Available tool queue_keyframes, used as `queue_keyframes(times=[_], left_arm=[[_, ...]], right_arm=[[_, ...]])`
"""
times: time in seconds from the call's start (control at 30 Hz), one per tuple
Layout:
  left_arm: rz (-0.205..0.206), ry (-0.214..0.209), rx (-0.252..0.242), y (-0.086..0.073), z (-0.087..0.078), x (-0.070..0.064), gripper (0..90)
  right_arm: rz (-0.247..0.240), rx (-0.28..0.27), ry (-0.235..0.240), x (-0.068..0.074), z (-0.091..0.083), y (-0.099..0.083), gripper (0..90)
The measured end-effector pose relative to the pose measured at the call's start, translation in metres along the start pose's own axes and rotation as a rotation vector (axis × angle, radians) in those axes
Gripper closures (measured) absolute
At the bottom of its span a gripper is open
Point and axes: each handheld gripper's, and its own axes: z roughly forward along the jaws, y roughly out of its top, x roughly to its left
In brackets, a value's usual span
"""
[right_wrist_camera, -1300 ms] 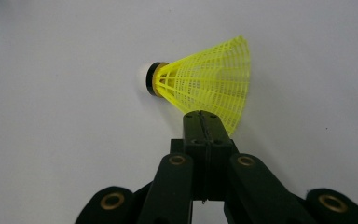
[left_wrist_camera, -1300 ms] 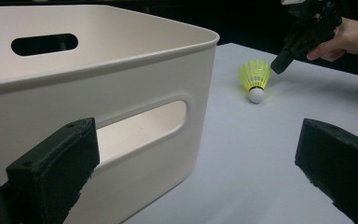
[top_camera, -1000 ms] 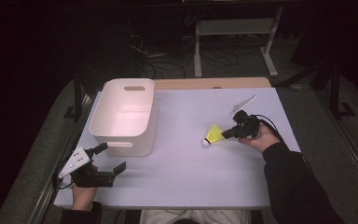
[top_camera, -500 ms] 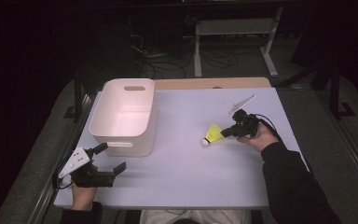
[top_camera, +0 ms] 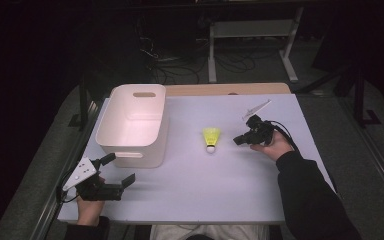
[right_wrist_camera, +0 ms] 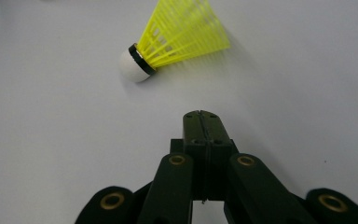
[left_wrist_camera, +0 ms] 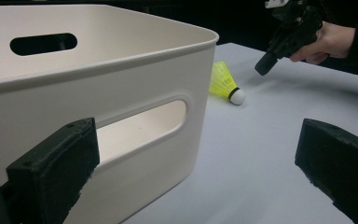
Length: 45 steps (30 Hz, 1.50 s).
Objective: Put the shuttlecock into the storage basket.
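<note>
Yellow plastic shuttlecock (top_camera: 211,138) is being approached by the right gripper (top_camera: 239,140), jaws pressed together, nothing held; opening is needed next (white plastic bin (top_camera: 133,125) sits left). Left gripper (top_camera: 117,171) is being held wide open, idle.

White bin (top_camera: 132,125) stands upright on the left half of the pale table (top_camera: 205,190), with handle slots in its end walls (interior looks empty). Beyond the table's far edge: metal frame legs (top_camera: 250,40), loose cables (top_camera: 167,62) on dark floor.

One yellow shuttlecock (top_camera: 211,138) lies right of one white bin (top_camera: 132,126) on one table (top_camera: 200,190); two grippers.
</note>
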Motion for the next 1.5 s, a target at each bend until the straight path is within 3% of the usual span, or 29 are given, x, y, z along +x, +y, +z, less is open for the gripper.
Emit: queue_keyframes(times=[0.33,0.7,1.5], left_arm=[[0.000,-0.002,-0.001,0.000,0.000,0.000,0.0],[-0.002,-0.003,-0.001,0.000,0.000,0.000,0.0],[-0.001,-0.007,0.003,0.000,0.000,0.001,0.0]], right_arm=[[0.005,-0.009,0.013,0.002,0.014,0.017,88.8],[0.058,-0.021,0.009,0.001,0.032,0.034,88.9],[0.083,0.010,0.031,-0.007,0.062,0.045,88.9]])
